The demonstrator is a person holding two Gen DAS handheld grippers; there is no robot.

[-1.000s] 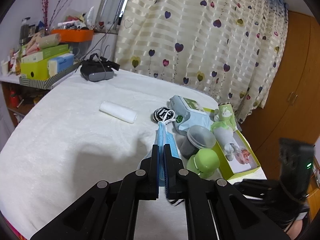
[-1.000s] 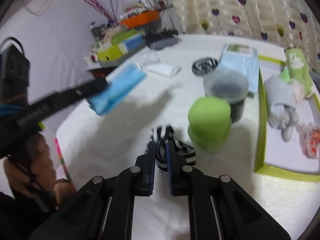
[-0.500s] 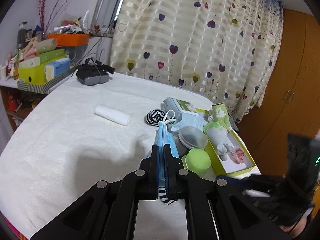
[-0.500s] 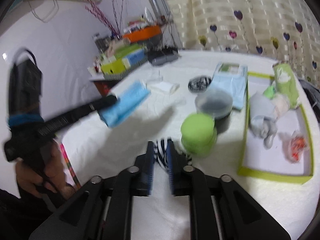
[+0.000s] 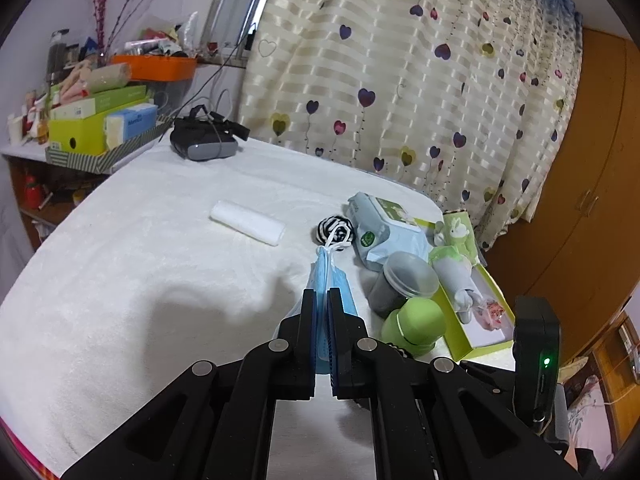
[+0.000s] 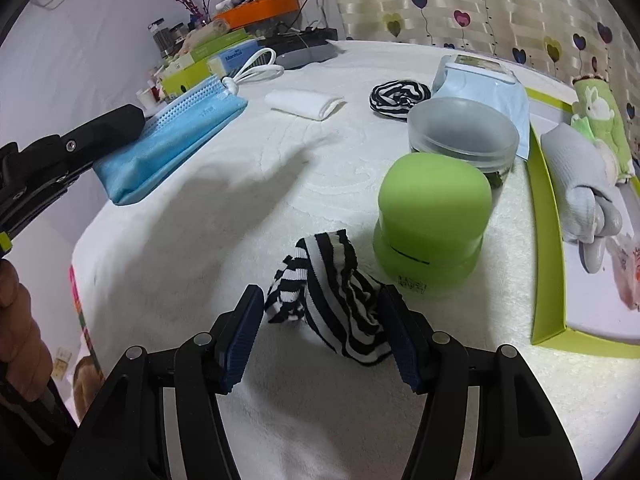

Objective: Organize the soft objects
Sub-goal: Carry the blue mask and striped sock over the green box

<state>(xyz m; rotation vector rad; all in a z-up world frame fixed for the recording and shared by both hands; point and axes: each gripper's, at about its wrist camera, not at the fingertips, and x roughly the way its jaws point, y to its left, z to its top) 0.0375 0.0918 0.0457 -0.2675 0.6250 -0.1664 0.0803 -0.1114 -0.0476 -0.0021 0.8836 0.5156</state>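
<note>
Striped sock (image 6: 332, 300) lies crumpled on the white bed (image 6: 240, 200), near side, just left of the green container (image 6: 432, 216). Right claw (image 6: 322, 332) now stands released; its jaws have just been opening, sock loose between them where earlier they pinched it. Left claw (image 5: 322, 308) clenched on the blue face mask (image 5: 330, 280), held clear, probably awaiting placement.

Striped sock (image 6: 332, 300) perhaps touches right pad; contact unclear.
</note>
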